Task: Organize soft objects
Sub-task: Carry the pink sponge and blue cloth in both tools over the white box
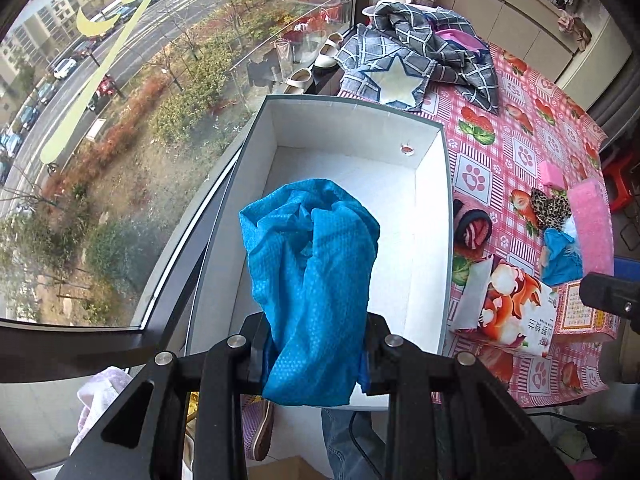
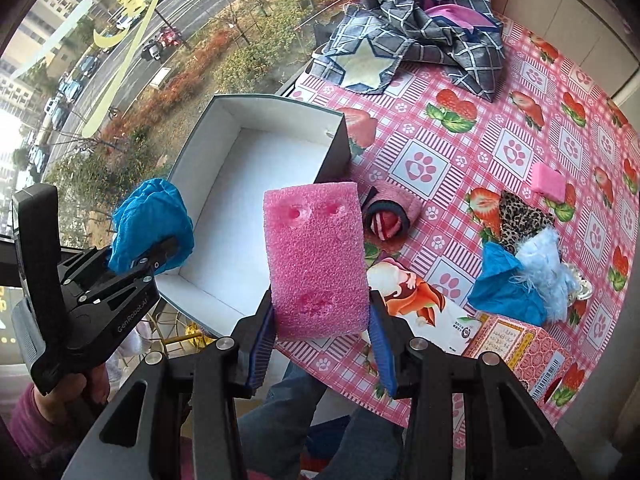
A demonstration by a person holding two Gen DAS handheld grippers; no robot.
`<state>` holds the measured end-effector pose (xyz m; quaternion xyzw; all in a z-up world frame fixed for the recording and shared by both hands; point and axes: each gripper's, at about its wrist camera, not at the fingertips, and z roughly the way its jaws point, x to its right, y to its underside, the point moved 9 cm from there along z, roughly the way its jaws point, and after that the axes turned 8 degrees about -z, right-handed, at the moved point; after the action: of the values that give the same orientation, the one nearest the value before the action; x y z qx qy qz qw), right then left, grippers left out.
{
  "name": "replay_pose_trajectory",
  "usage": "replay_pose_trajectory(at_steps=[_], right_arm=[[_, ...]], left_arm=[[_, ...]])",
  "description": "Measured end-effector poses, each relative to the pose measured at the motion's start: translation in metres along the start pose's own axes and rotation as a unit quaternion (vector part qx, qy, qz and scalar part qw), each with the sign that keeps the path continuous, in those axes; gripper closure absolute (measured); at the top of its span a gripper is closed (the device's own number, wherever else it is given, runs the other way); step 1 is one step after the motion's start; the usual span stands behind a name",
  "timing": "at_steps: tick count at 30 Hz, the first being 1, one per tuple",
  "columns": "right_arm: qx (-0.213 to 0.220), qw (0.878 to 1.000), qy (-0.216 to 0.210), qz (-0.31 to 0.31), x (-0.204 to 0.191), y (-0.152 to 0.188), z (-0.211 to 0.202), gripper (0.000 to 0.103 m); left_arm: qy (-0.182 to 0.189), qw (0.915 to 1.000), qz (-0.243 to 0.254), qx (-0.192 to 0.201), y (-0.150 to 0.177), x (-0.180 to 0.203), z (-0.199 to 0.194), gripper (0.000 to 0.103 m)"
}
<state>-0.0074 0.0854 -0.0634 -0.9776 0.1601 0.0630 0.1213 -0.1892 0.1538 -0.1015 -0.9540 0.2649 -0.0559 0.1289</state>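
Left gripper: our left gripper, at the bottom centre of the left wrist view, has its fingers clamped narrow on a blue mesh cloth, which bunches up between them and hangs over the box.
Right gripper: our right gripper, at the bottom centre of the right wrist view, pinches a pink foam block by its lower end; the block stands upright and shows dents on its face.
Box: we see a white-lined box at the centre of the left wrist view, open, its floor bare, set at the table's window-side edge.
Table: a pink chequered tablecloth with strawberries and paw prints fills the right side of both views.
Loose soft things: just beside the box's right wall we see a rolled pink-and-dark sock; at the right of the right wrist view lie a leopard-print cloth, a second blue cloth with pale blue fluff touching it, and a small pink foam piece.
Far end: at the upper centre a grey checked fabric with a star patch lies in a heap.
Packets: a printed tissue pack sits near the table's lower edge.
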Motion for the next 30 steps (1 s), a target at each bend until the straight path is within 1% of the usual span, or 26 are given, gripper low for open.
replay_pose_trajectory(at_steps=[9, 13, 17, 23, 30], right_arm=[[-0.006, 0.999, -0.006, -0.031, -0.024, -0.014, 0.011, 0.058], [-0.007, 0.999, -0.006, -0.037, -0.03, -0.017, 0.013, 0.058], [-0.007, 0.999, -0.008, -0.035, -0.032, -0.019, 0.016, 0.058], [-0.019, 0.999, -0.013, -0.039, -0.04, -0.021, 0.03, 0.058], [-0.029, 0.998, -0.016, -0.056, -0.053, -0.034, 0.054, 0.058]], left_arm=[[-0.005, 0.9999, -0.007, -0.011, 0.005, -0.01, 0.007, 0.07], [-0.005, 0.9998, -0.011, -0.016, 0.005, -0.012, 0.012, 0.07], [-0.014, 0.9996, -0.013, -0.019, 0.004, -0.017, 0.018, 0.07], [-0.021, 0.999, -0.009, -0.039, 0.009, -0.02, 0.034, 0.07], [-0.031, 0.998, 0.001, -0.054, 0.013, -0.021, 0.05, 0.07]])
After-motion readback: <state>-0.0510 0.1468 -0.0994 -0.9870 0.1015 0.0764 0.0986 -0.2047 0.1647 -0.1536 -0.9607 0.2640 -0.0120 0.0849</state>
